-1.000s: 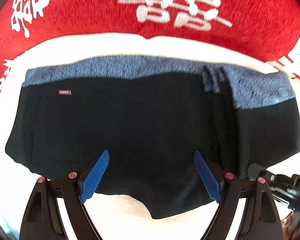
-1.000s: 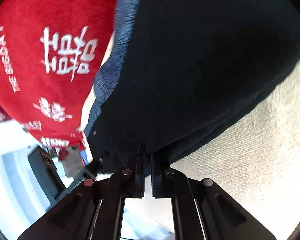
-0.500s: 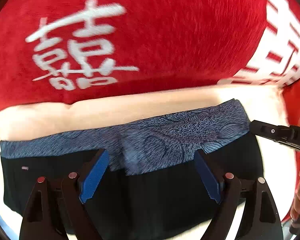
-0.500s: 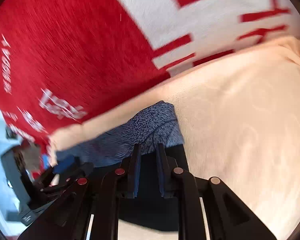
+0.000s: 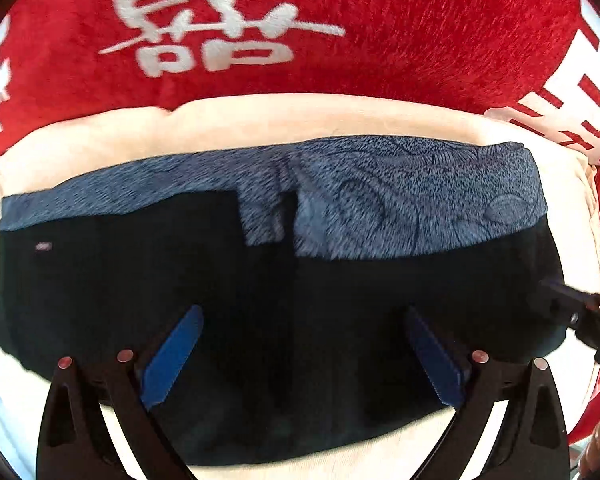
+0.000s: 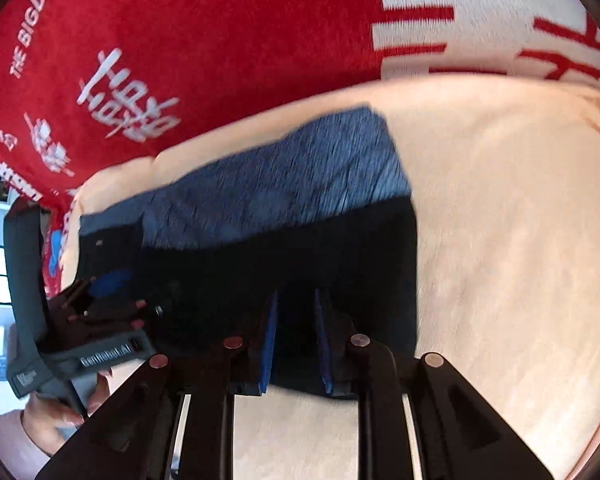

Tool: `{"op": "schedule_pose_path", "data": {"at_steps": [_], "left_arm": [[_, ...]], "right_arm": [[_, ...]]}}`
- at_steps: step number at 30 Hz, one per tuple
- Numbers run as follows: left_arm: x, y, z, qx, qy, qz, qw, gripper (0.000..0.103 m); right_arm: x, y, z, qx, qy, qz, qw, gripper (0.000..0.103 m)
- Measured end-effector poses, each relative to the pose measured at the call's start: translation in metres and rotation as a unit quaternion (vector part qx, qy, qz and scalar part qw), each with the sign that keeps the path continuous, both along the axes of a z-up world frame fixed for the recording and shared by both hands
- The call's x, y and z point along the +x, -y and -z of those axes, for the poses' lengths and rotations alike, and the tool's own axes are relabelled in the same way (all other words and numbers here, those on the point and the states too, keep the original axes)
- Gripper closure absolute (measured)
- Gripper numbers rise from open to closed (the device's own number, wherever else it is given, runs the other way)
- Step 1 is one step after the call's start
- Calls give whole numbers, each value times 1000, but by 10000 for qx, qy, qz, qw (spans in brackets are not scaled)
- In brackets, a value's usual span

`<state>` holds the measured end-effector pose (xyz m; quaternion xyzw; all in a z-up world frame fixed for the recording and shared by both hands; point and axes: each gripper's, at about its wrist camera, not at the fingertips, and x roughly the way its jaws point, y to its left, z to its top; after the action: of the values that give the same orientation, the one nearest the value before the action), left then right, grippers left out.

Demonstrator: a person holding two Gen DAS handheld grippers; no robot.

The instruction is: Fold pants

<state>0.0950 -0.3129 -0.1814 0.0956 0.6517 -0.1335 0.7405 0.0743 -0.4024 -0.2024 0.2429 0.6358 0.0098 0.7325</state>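
Right gripper (image 6: 296,344), clamped on the pants (image 5: 260,320) a second ago, now parted, empty; left gripper (image 5: 300,360) opening wider, empty. One pair of pants.

Both wrist cameras looked steeply down, close over the folded pants (image 5: 284,320), which both views shared along with the red blanket (image 6: 220,40).

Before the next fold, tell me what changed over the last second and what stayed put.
The right tool let go of the black pants: it was shut on their edge, and now its jaws stand slightly apart, clear above the cloth. The left tool has spread wider, its jaws opening with nothing gripped. Both tools have shifted over the garment. The pants stay folded on the cream cushion, patterned blue band toward the red blanket.
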Motion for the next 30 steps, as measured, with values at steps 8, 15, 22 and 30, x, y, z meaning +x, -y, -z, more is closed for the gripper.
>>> {"op": "schedule_pose_path", "data": {"at_steps": [8,15,22,30], "left_arm": [[-31,-25,-19,224,-156,-456,9986,2],[-55,-45,-19,93,-171,-710,9973,1],[-61,-56,-9,64,-301,-564,9979,1],[-55,-98,-8,208,-451,-249,9985,1]], "right_arm": [[-19,-12,-16,205,161,-58,9996,48],[-32,-26,-28,162,193,-383,9990,20],[-50,-42,-25,-257,-88,-293,9992,15],[-58,-76,-24,-402,-321,236,9984,15]]}}
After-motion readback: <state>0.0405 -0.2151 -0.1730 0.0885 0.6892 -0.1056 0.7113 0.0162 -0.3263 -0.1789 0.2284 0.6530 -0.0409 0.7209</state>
